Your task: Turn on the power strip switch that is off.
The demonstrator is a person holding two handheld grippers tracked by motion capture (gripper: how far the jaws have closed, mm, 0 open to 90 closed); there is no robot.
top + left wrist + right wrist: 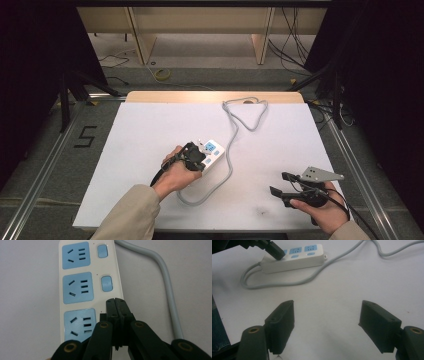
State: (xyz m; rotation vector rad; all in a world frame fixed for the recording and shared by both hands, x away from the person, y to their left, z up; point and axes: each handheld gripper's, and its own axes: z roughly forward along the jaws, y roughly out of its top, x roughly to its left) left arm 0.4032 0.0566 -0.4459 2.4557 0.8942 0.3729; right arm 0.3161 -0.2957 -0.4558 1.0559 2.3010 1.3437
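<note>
Item: white plastic power strip with blue sockets (85, 290), under our left gripper (117, 305), jaws together, tips at its switch side; our right gripper (327, 322) well apart, jaws spread, empty.

The high view looks forward and down from above the near edge of the white table (150, 150), taking in the whole top and the floor beyond. The left gripper view sits very close over the power strip (75, 297), which runs down the left half of its frame. The right gripper view looks low across the table, sharing that power strip (297, 261) at upper left, farther off.
</note>
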